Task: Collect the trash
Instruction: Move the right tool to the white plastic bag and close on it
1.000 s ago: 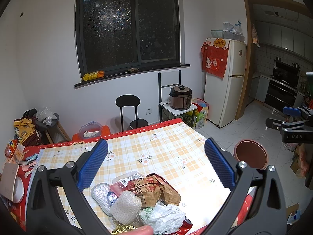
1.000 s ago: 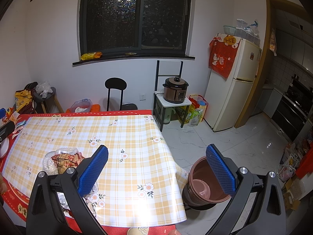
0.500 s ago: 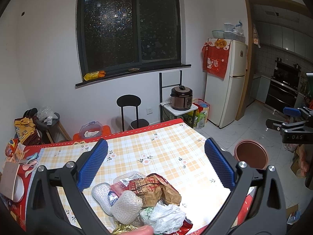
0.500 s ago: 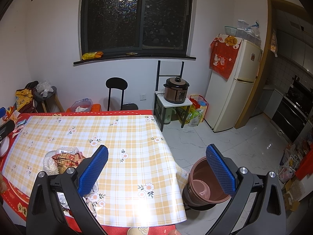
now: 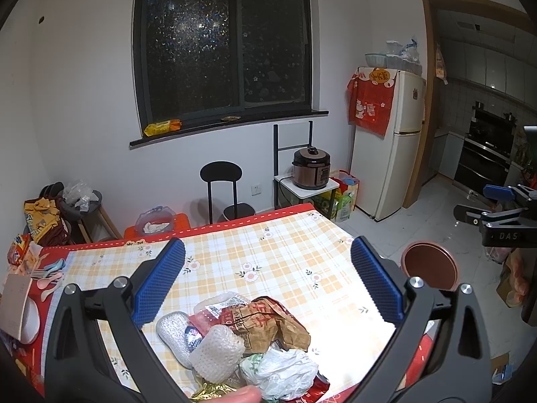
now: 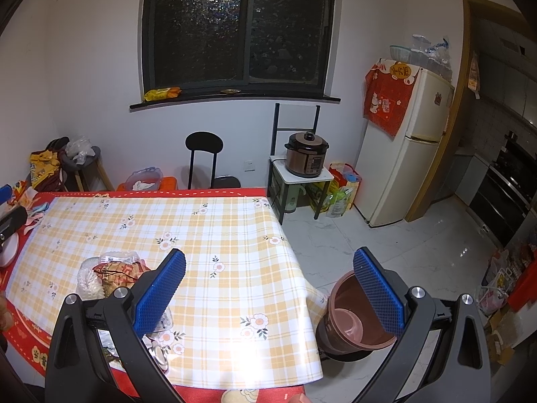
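Observation:
A pile of trash lies on the checked tablecloth point(image 5: 268, 255) near its front edge: a crumpled brown paper bag point(image 5: 268, 322), a white foam net point(image 5: 218, 352), a white plastic bag point(image 5: 285, 369), a silvery pouch point(image 5: 171, 332). My left gripper point(image 5: 266, 278) is open and empty, just above and behind the pile. My right gripper point(image 6: 268, 292) is open and empty above the table's right front part; the pile point(image 6: 110, 272) shows left of it. A brown trash bin point(image 6: 352, 322) stands on the floor by the table's right corner, also in the left wrist view point(image 5: 429, 265).
A black stool point(image 5: 223, 188) and an orange box point(image 5: 164, 225) stand behind the table. A rice cooker point(image 5: 310, 168) sits on a small stand beside the fridge point(image 5: 389, 147). Spoons and a bowl point(image 5: 30, 299) lie at the table's left edge. Bags clutter the floor at right point(image 6: 503, 288).
Both views have drifted very slightly; both grippers stay open and the trash pile has not moved.

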